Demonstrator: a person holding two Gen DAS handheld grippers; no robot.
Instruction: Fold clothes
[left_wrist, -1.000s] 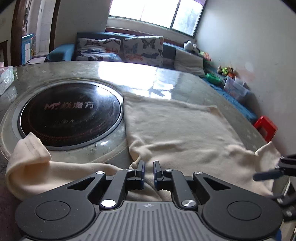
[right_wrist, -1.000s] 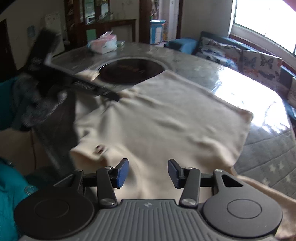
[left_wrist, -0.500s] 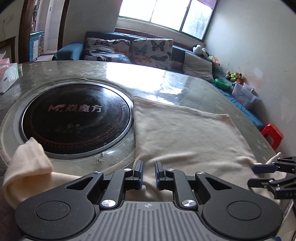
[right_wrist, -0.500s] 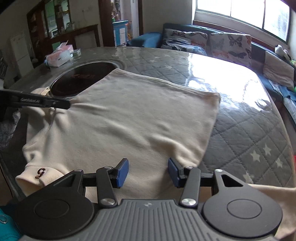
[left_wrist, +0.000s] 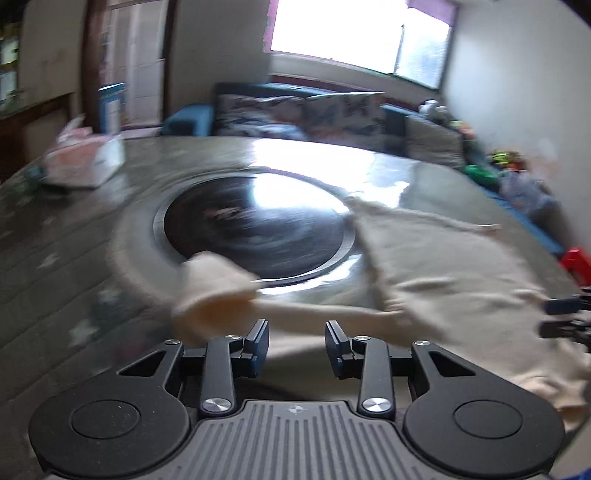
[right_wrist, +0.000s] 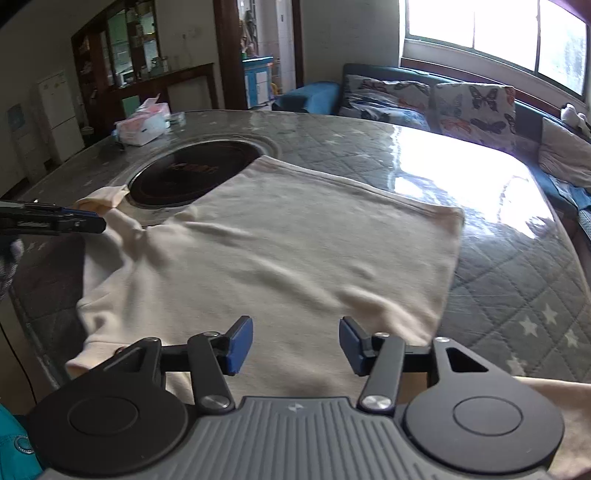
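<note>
A cream long-sleeved top (right_wrist: 280, 258) lies spread flat on the round table, hem toward the far side. Its left sleeve (left_wrist: 218, 291) lies bunched beside the black cooktop; this sleeve also shows in the right wrist view (right_wrist: 107, 197). My left gripper (left_wrist: 297, 341) is open and empty, just above the sleeve and shoulder area. My right gripper (right_wrist: 295, 343) is open and empty, over the near edge of the top. The left gripper's fingers (right_wrist: 70, 223) show at the left edge of the right wrist view. The left wrist view is motion-blurred.
A round black induction cooktop (right_wrist: 192, 173) is set into the quilted grey table (right_wrist: 517, 288). A tissue pack (right_wrist: 142, 127) sits at the table's far left. A sofa with butterfly cushions (right_wrist: 424, 99) stands behind. A red stool (left_wrist: 576, 258) stands on the floor at right.
My left gripper has opened, let go of the top and swung left toward the sleeve. My right gripper stays open and has barely moved.
</note>
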